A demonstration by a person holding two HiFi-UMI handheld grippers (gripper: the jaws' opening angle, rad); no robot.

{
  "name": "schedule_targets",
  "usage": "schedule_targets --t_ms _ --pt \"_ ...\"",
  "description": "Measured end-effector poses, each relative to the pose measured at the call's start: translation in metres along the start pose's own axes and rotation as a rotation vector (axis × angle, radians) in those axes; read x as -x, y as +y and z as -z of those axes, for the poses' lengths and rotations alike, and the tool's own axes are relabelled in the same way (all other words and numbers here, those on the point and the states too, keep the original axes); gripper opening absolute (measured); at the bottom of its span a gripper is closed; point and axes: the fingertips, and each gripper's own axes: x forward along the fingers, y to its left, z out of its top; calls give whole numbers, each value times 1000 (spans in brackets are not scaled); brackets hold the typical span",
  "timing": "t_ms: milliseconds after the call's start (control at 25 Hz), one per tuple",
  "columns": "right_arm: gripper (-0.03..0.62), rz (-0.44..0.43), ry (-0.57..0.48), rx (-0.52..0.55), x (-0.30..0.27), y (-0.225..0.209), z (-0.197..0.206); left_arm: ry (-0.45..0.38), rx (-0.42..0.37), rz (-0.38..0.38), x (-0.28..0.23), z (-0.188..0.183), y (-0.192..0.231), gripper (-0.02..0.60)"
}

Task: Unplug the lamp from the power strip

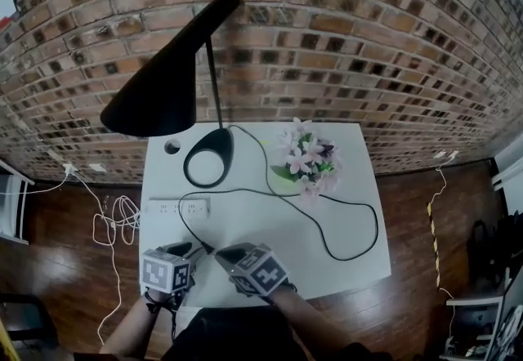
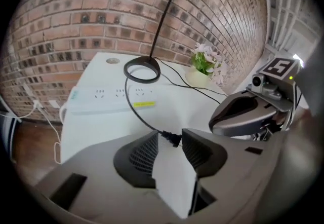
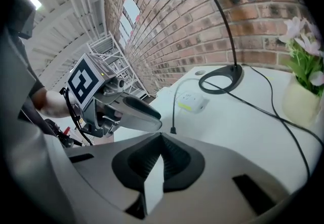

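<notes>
The black lamp's plug (image 2: 171, 139) lies loose on the white table (image 1: 270, 225), out of the white power strip (image 1: 174, 207), which shows empty sockets (image 2: 121, 93). My left gripper (image 2: 168, 134) is open, and the plug sits between its fingertips without being pinched. In the right gripper view the plug (image 3: 173, 130) rests on the table just past the left gripper (image 3: 129, 111). My right gripper (image 3: 161, 137) is shut on nothing, close beside the left one (image 1: 198, 248) at the table's near edge. The lamp base (image 1: 208, 157) stands at the back left, its shade (image 1: 155, 106) above.
The lamp cord (image 1: 359, 249) loops wide across the table's right half. A pot of pink flowers (image 1: 309, 159) stands mid-table at the back. A brick wall (image 1: 343, 33) rises behind. White cables (image 1: 110, 225) lie on the wooden floor to the left.
</notes>
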Motion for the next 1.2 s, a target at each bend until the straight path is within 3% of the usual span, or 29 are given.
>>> schedule_targets --t_ms 320,440,720,960,1120,1200 --pt "-6 -21 -19 41 -9 25 -8 -107 -34 -20 22 -5 10 166" --pt "-6 -11 -15 65 -10 28 -8 -148 -43 -20 26 -13 11 133" --pt "-6 14 -34 79 -8 34 -15 -181 -69 -30 33 -24 18 130" --pt "-8 31 -94 135 -2 44 -33 -222 -58 -34 47 -31 24 92" --pt "-8 25 -136 136 1 52 -47 -276 -49 -47 61 -41 28 -3" --pt "-8 27 -142 132 2 55 -51 -285 -47 -19 65 -42 26 -5"
